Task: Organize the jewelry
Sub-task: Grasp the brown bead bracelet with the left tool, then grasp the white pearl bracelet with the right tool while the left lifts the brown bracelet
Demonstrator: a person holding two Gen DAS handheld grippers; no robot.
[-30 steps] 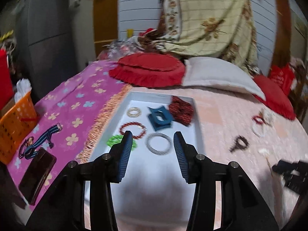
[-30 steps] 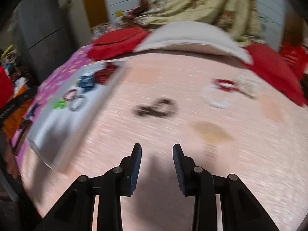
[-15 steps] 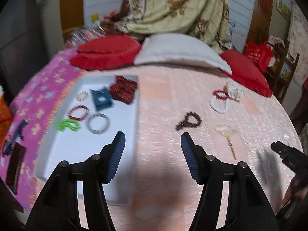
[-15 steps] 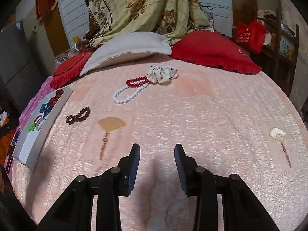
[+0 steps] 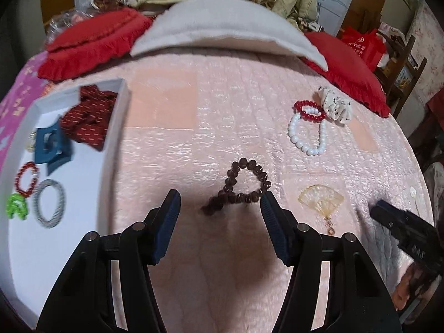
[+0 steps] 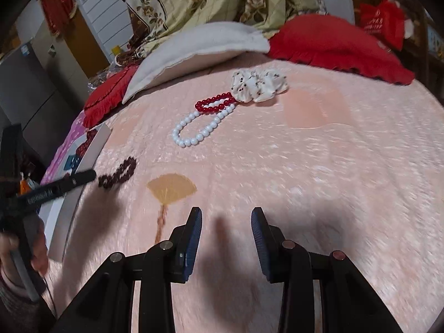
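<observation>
A brown bead bracelet (image 5: 244, 183) lies on the pink bedspread. My left gripper (image 5: 219, 197) hangs open just over its near end, with the pads clear of the beads. Farther right are a fan-shaped pendant (image 5: 320, 199), a white bead bracelet (image 5: 306, 136), a red bead bracelet (image 5: 309, 111) and a speckled scrunchie (image 5: 334, 104). The white tray (image 5: 111, 138) at the left holds a blue hair claw (image 5: 51, 145), a dark red patterned piece (image 5: 88, 116) and several bracelets. My right gripper (image 6: 226, 213) is open over bare bedspread, just right of the fan pendant (image 6: 170, 187).
Red cushions (image 5: 91, 38) and a grey-white pillow (image 5: 222, 27) line the far side of the bed. A floral blanket hangs behind them. A person's hand (image 6: 36, 249) holds the left gripper at the left edge of the right wrist view. Red bags (image 5: 363, 44) stand at the far right.
The left gripper swung right from over the tray to over the brown bracelet, came lower, and its jaws widened. The right gripper moved across the bedspread and now stands beside the fan pendant.
</observation>
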